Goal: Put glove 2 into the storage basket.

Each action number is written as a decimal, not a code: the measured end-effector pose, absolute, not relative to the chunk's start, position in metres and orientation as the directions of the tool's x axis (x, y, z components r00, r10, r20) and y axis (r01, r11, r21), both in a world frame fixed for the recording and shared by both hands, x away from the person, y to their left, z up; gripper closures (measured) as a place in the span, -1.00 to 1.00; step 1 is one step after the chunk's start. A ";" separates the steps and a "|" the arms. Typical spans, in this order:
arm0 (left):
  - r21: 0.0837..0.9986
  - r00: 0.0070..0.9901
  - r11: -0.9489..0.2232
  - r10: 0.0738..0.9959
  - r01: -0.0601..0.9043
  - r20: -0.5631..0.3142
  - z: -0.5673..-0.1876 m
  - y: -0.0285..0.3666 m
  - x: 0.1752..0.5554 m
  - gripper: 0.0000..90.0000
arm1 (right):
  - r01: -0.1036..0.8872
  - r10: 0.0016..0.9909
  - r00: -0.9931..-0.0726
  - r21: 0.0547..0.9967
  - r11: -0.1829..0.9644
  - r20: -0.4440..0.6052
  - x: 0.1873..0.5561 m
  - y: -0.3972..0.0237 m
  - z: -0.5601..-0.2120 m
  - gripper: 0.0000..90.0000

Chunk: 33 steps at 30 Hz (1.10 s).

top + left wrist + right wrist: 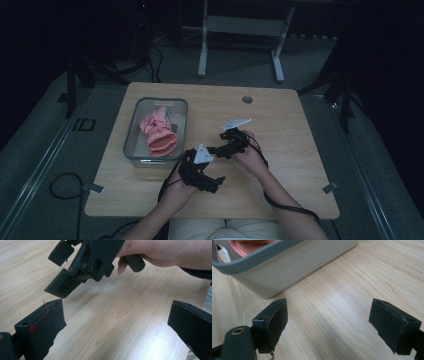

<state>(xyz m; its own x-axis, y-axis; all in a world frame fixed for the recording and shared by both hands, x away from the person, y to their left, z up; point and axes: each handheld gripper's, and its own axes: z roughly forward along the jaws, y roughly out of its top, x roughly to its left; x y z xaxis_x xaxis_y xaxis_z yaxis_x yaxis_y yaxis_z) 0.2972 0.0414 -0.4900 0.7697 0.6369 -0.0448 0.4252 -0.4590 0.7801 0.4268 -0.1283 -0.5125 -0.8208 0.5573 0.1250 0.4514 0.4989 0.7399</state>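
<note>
Your left claw point(218, 182) hangs over the near middle of the pale wooden bench point(280, 115), its jaws spread wide with nothing between them; the left gripper view shows only bare wood grain in the gap. Your right claw point(214, 150) sits just beyond it, aimed leftward at the grey plastic bin point(131, 131), and its jaws also stand wide apart and empty. In the left gripper view the right claw point(60, 271) crosses the top of the picture, close above the left one's near jaw but not touching it.

The crumpled pink fabric piece point(159, 132) lies inside the bin at the left side of the bench, filling much of its floor, and a sliver of it point(249, 245) peeks over the rim in the right gripper view, where the bin's wall point(294, 265) stands near the jaws but apart from them.

Judging from this, either the cloth is already stowed and your claws are clear of it, or it is yet to be lifted out; which one, the pictures cannot tell. Nothing else lies on the bench to handle.
</note>
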 end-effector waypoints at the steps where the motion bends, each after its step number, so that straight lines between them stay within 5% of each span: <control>1: 0.780 0.770 -0.459 0.637 0.425 -0.045 -0.490 0.041 0.297 -0.99 | 0.452 0.558 -0.820 0.742 0.496 0.126 0.426 -0.130 -0.514 -0.66; 16: 0.763 0.760 -0.474 0.648 0.439 -0.035 -0.538 0.040 0.292 -0.99 | 0.451 0.577 -0.809 0.744 0.493 0.108 0.417 -0.150 -0.540 -0.66; 33: 0.741 0.735 -0.504 0.678 0.443 0.022 -0.547 0.047 0.285 -0.99 | 0.427 0.615 -0.786 0.779 0.459 0.068 0.411 -0.181 -0.555 -0.69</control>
